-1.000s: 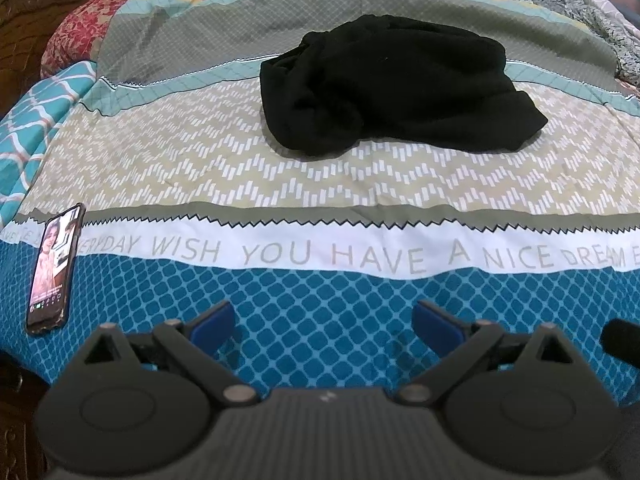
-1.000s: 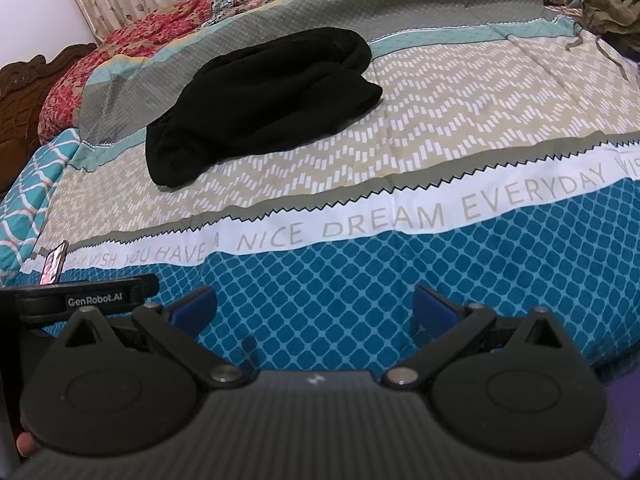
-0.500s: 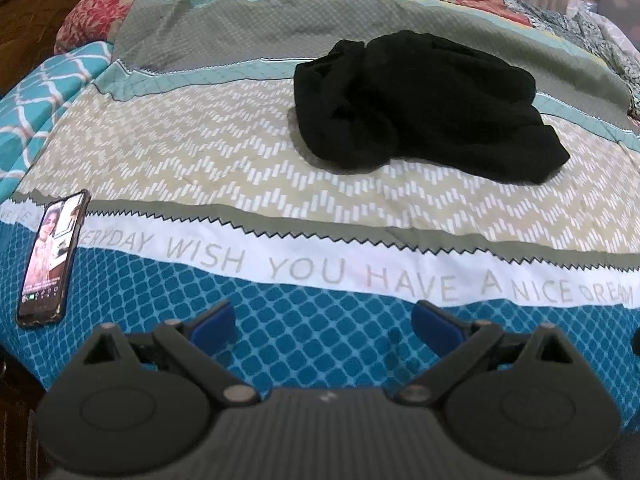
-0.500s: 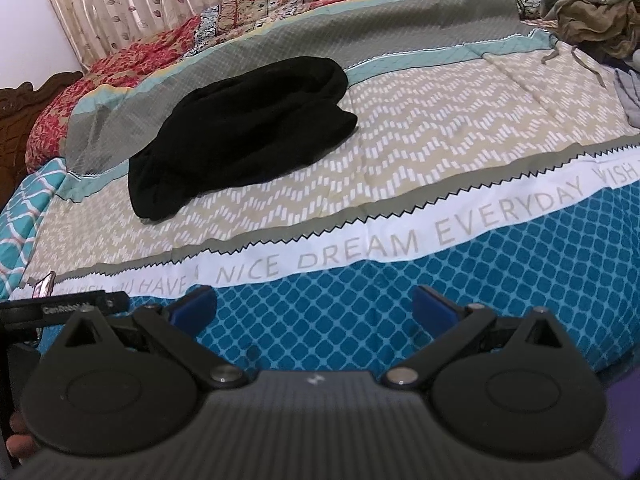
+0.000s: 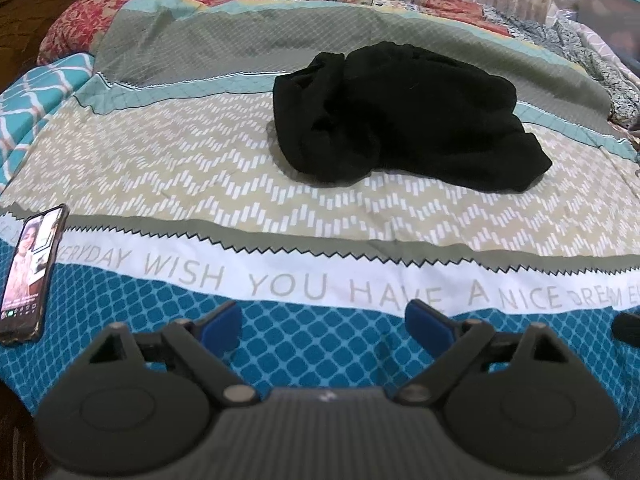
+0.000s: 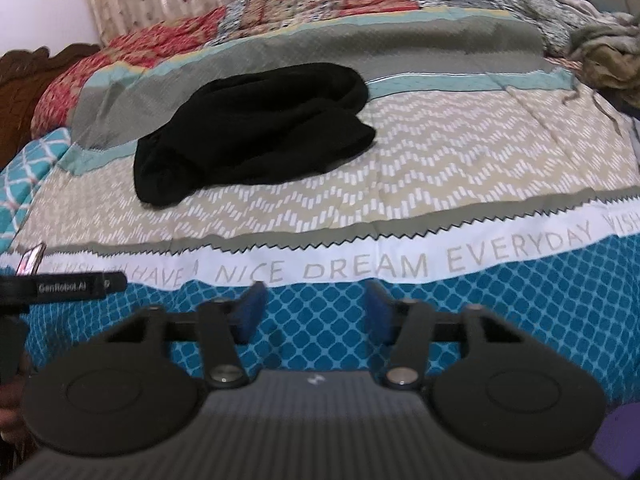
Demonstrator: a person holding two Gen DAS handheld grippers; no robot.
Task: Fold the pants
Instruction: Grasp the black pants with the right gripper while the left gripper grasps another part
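At the far left edge of the bed a phone (image 5: 30, 272) lies face up with its screen lit, on the patterned bedspread (image 5: 168, 168), well apart from everything else. Just right of it, at the near edge, the left gripper (image 5: 323, 322) hangs over the blue diamond band with its blue pads spread wide and nothing between them; its jaws have just eased in a little.

Further in, past the white strip of lettering, the black pants (image 5: 400, 116) sit in a bunched heap on the beige zigzag band, reaching back onto the grey band behind. No leg or waistband can be made out in that lump, and neither gripper is near it.

To the right, the right gripper (image 6: 314, 308) has just been closing: its pads stand at a middling gap over the blue band, gripping only air. At the far right corner an olive garment (image 6: 608, 52) lies crumpled.

By the look of it, nothing is folded. The heap has yet to be picked up, shaken out, laid flat and doubled over.
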